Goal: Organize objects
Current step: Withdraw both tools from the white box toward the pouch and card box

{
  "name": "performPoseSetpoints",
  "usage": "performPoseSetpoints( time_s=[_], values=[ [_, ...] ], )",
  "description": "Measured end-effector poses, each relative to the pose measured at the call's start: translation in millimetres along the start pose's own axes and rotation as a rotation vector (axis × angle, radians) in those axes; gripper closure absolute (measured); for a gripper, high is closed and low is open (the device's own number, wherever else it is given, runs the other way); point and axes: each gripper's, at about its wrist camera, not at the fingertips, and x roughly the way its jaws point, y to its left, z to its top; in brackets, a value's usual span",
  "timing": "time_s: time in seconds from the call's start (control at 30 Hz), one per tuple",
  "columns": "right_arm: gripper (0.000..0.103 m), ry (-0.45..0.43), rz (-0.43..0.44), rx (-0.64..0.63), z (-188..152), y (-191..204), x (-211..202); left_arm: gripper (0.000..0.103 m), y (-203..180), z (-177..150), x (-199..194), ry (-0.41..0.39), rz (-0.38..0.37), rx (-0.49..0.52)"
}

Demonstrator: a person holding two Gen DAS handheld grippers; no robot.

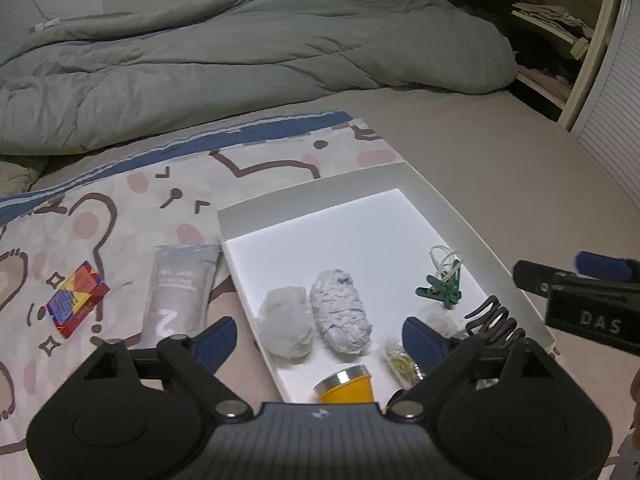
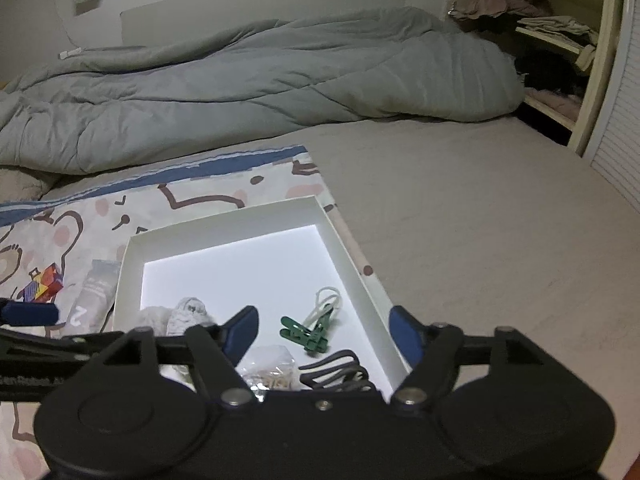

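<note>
Two grippers hang above the near end of the white box [image 1: 436,196], both with fingers spread and nothing between them: the left gripper [image 1: 320,340] straddles the box's near-left wall, the right gripper [image 2: 324,334] its near-right wall. Risk one: either lowered finger could catch a thin wall and tip or shove the box across the soft bedding. Risk two: the near contents are crowded, with the yellow jar [image 1: 347,389], clear packet [image 1: 402,360], black coiled clip [image 1: 496,320] and green clips [image 1: 442,286] lying close together, so a careless pinch could drag a neighbour. Risk three: the grippers stand near each other and could collide if both reach inward. Still outside the box, on the patterned sheet [image 1: 256,168] to its left, lie the grey pouch [image 1: 180,288], just beside the wall, and the red card box [image 1: 76,304] further off; these appear to remain for sorting. Beyond, the box's far half is bare, offering room. The grey duvet [image 1: 240,52] lies well behind.
</note>
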Motion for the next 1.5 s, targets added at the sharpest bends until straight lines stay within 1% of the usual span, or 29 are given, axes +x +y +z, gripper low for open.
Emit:
performPoseSetpoints(
  time_s=[0.13, 0.17, 0.2, 0.3, 0.43, 0.63, 0.87, 1.13, 1.5],
  values=[
    [0.011, -0.017, -0.018, -0.005, -5, -2, -7, 0.005, 8, -4, -7, -0.013, 0.020, -0.020],
    [0.005, -0.020, -0.022, -0.005, -6, -2, -9, 0.004, 10, -5, -9, -0.015, 0.025, -0.025],
    [0.002, -0.022, -0.026, -0.004, -6, -3, -10, 0.004, 12, -5, -10, -0.017, 0.026, -0.028],
    [0.000, -0.024, -0.053, 0.002, -7, -3, -13, 0.002, 18, -7, -15, -0.023, 0.030, -0.038],
    [0.000, -0.028, -0.057, 0.017, -8, -3, -17, 0.000, 26, -9, -21, -0.036, 0.036, -0.049],
    [0.000, -0.024, -0.039, 0.004, -9, 6, -19, 0.000, 38, -11, -25, -0.054, 0.046, -0.062],
    [0.000, -0.017, -0.030, -0.020, -9, 21, -19, 0.000, 59, -14, -26, -0.053, 0.069, -0.082],
    [0.000, -0.027, 0.009, -0.042, -5, 45, -16, 0.000, 98, -17, -36, -0.058, 0.114, -0.131],
    [0.000, -0.033, 0.081, -0.088, 1, 98, -11, 0.000, 158, -25, -60, -0.080, 0.200, -0.191]
  ],
)
